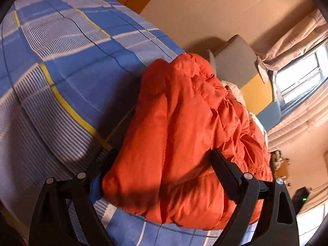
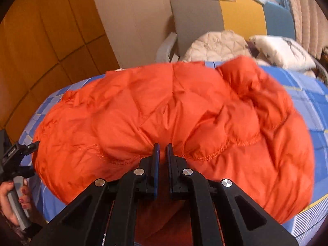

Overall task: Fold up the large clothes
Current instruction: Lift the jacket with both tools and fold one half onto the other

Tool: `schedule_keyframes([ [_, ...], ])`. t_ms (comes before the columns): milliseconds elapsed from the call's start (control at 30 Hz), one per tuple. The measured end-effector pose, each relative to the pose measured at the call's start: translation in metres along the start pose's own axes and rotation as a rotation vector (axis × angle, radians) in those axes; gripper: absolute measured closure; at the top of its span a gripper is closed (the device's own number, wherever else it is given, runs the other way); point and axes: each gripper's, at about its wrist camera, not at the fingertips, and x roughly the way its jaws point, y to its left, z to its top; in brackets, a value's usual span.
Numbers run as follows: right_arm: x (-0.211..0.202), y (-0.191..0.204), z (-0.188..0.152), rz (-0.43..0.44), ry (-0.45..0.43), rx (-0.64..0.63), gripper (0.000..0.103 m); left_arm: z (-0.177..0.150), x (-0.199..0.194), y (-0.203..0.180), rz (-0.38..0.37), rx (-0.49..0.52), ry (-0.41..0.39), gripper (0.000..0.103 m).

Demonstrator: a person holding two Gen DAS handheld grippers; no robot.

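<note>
An orange puffy jacket (image 1: 184, 127) lies bunched on a bed covered by a blue checked sheet (image 1: 61, 65). My left gripper (image 1: 164, 153) stands wide open and straddles one end of the jacket. Its left finger is partly hidden behind the fabric, and its right finger (image 1: 225, 168) lies against the top. In the right wrist view the jacket (image 2: 164, 106) spreads across the sheet (image 2: 307, 106). My right gripper (image 2: 163, 146) is shut on a pinch of the jacket's stitched edge. The left gripper (image 2: 30, 155) shows at that view's left edge, held by a hand (image 2: 8, 194).
At the far end of the bed lie a white quilted garment (image 2: 215, 45) and a white pillow (image 2: 283, 51). Behind them stands a grey, yellow and blue padded panel (image 2: 235, 12). Curtains (image 1: 297, 119) and a window (image 1: 297, 78) lie beyond, and wooden wall panels (image 2: 41, 51) to the left.
</note>
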Motion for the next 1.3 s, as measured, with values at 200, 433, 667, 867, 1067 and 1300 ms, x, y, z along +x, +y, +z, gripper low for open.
schedule_keyframes([
  [200,0.01,0.007,-0.003,-0.048,0.02,-0.049,0.098,0.007,0.012,0.0,-0.007,0.007,0.021,0.012],
  [433,0.015,0.01,-0.002,-0.08,0.043,-0.077,0.098,0.013,0.021,-0.006,0.016,-0.002,0.049,0.013],
  [667,0.015,0.009,-0.003,-0.078,0.057,-0.077,0.098,0.021,0.028,-0.001,-0.06,-0.066,0.075,0.022],
  [867,0.014,0.009,-0.005,-0.087,0.059,-0.07,0.098,0.028,0.041,0.011,-0.173,-0.161,0.148,0.042],
  [1067,0.012,0.015,-0.009,-0.111,0.062,-0.074,0.098,0.032,0.04,-0.006,-0.128,-0.13,0.164,0.072],
  [1300,0.01,0.016,-0.009,-0.119,0.07,-0.061,0.098,0.036,0.008,-0.053,-0.073,-0.029,0.055,0.084],
])
